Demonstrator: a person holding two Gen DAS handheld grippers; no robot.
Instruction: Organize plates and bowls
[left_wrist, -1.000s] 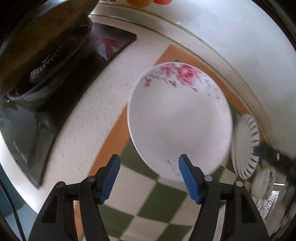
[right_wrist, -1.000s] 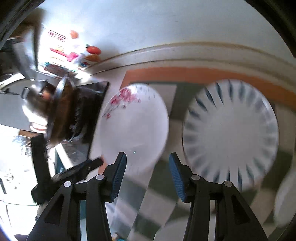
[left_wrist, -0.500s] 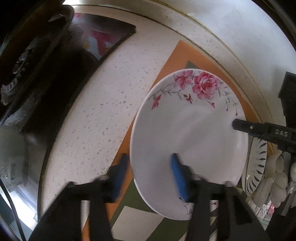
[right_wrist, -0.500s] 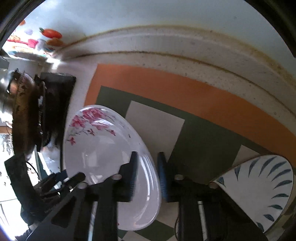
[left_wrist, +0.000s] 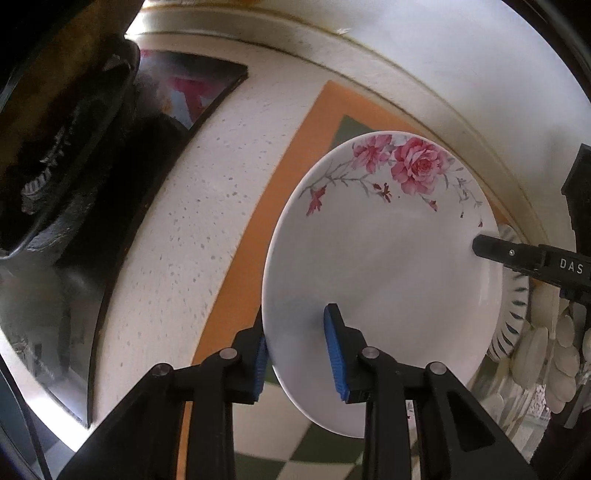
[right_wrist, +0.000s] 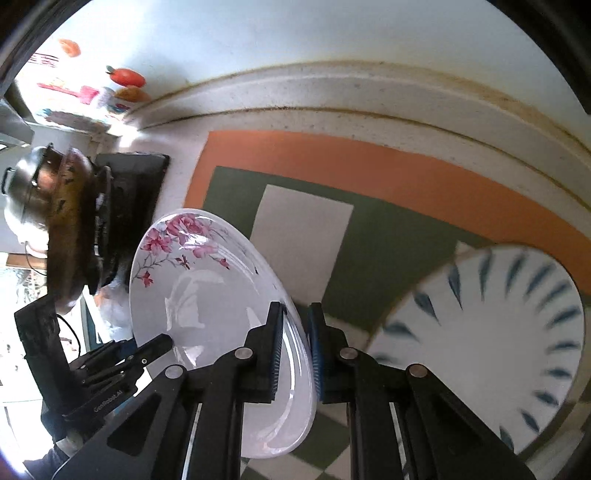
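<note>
A white plate with pink roses (left_wrist: 384, 266) hangs tilted over the checked mat, held at two sides of its rim. My left gripper (left_wrist: 297, 354) has the near rim between its blue pads, one under and one on top, jaws still closing. My right gripper (right_wrist: 297, 347) pinches the opposite rim (right_wrist: 295, 332), its jaws also closing. Its black finger shows on the plate's right rim (left_wrist: 484, 247) in the left wrist view. A white plate with blue dashes (right_wrist: 480, 350) lies flat on the mat to the right.
The green-and-white mat with an orange border (right_wrist: 332, 162) lies on a speckled white counter (left_wrist: 192, 206) against a white wall. A black stove top (left_wrist: 207, 88) with a dark pan (left_wrist: 55, 122) stands to the left. Several white spoons (left_wrist: 535, 354) lie far right.
Both grippers were open above the plates a second ago. They have closed on opposite rims of the rose plate, which now sits tilted instead of flat on the mat.
</note>
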